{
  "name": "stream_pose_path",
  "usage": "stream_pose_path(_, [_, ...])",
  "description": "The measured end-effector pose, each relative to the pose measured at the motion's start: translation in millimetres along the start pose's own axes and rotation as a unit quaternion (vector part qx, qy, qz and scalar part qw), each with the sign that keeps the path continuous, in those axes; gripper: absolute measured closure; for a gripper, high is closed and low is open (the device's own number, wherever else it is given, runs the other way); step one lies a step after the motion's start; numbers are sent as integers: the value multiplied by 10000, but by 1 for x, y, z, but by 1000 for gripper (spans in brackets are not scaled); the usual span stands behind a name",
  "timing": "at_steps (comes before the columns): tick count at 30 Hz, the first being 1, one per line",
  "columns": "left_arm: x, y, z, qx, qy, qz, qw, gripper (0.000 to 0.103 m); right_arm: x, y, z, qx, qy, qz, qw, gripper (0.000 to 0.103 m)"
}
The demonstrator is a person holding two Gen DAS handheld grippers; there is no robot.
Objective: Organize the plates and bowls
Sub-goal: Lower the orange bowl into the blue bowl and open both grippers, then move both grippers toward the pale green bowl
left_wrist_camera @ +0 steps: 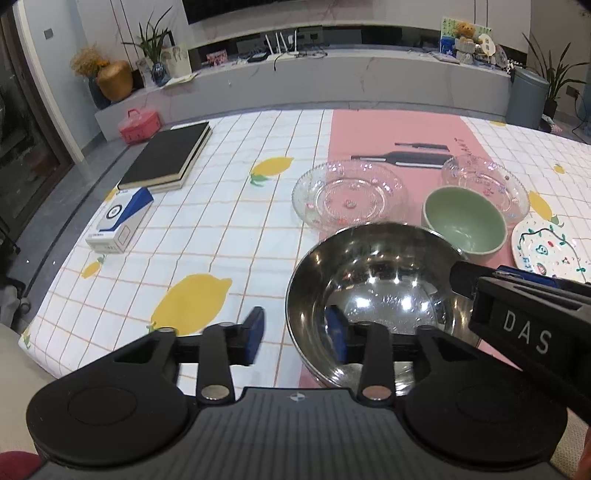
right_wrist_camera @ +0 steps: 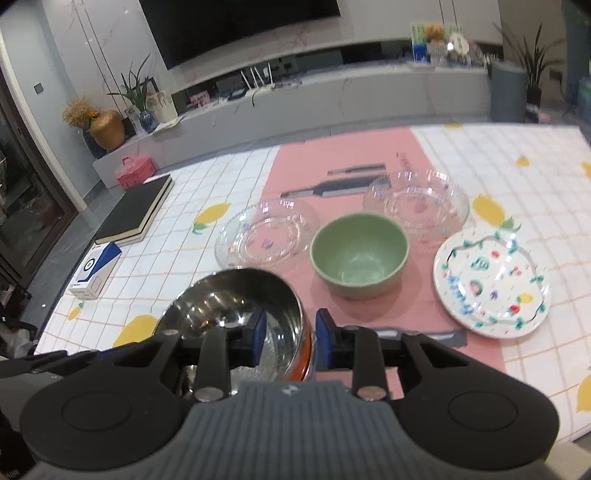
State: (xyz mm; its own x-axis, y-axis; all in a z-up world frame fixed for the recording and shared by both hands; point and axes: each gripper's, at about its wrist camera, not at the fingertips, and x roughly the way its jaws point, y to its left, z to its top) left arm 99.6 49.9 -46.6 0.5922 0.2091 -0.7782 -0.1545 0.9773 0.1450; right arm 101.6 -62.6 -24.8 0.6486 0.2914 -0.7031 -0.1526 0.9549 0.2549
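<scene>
The worktop [left_wrist_camera: 229,206] wears a white grid cloth printed with yellow lemons, with a pink strip running from near to far down its middle. Nearest stands the steel bowl [left_wrist_camera: 373,280], on the pink strip's near end. The left gripper [left_wrist_camera: 299,336] straddles the bowl's left rim with its jaws spread, one blue pad inside, one outside, neither pressing. The right gripper [right_wrist_camera: 288,338] brackets the right rim, jaws part-open; whether its pads touch the wall cannot be told.

Just beyond the steel bowl sits a green bowl [right_wrist_camera: 360,254], a painted plate [right_wrist_camera: 491,280] to its right. Farther back lie two glass plates [right_wrist_camera: 266,232] [right_wrist_camera: 417,203]. At the far left edge rest a black notebook [left_wrist_camera: 166,155] and a blue-and-white box [left_wrist_camera: 120,219].

Past the worktop run a grey media shelf [right_wrist_camera: 332,96] and a dark television [right_wrist_camera: 236,26].
</scene>
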Motion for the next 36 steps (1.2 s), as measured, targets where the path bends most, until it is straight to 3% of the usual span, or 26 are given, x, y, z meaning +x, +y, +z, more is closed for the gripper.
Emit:
stream_pose_path(5, [-7,-2,1,74,-180,26,9998,44,-4,-4,2,112,39,92,9999,64])
stream_pose_path(8, [-16,-2,5,81,-337,32,9994,41,-12,-4,5,137,-53,160,9998,56])
stream_pose_path(12, [-29,3,13,15,-497,-260,9984,38,-26,-7,13,206,-187,347,9990,47])
stream_pose_path(21, [-49,-1,47,-138,-605,-706,9956,34,-56,-28,48,544,-382,567,9962,46])
stream_pose_path(26, [-48,-5,66,-290,-376,-902,9948,33,-67,-50,73,893,-482,441,9939,46])
stream_pose_path(29, [-46,-15,85,-286,-208,-811,9961,33,-66,-59,98,995,-515,319,9932,46])
stream_pose_path(33, [-31,-35,111,-195,30,-519,9985,33,-48,-68,127,943,-219,77,9953,46])
stream_pose_path(36, [-17,-45,120,-249,214,-629,9975,33,-38,-75,131,938,-258,-21,9953,46])
